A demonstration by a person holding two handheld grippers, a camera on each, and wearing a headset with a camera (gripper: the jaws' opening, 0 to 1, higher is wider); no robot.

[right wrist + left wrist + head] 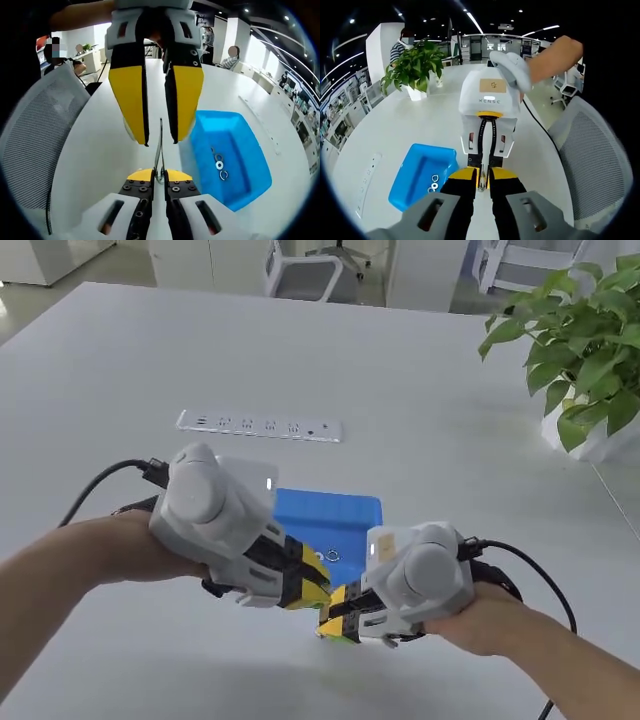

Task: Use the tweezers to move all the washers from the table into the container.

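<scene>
A: A broad white table (450, 390) in an open office, with a power strip (260, 425) lying flat on it and a potted plant (585, 350) at its right edge. Where does the container sit?

B: The blue container (340, 515) is in the middle of the table, on the near side of the power strip and just behind the two grippers.

A: And the washers?

B: A few washers (219, 165) lie close together on the container's floor.

A: How do the grippers stand?

B: Nose to nose in front of the container. The right gripper (159, 176) is clamped on one end of the tweezers (160, 142), which stick out of its pads toward the other gripper.

A: And the left one?

B: The left gripper (481, 174) has its yellow-tipped jaws on either side of the tweezers' free end, with a narrow gap between them. I cannot tell whether its pads press on the metal.

A: Anything beside the table?

B: A grey mesh chair (595, 160), on the person's side.
</scene>
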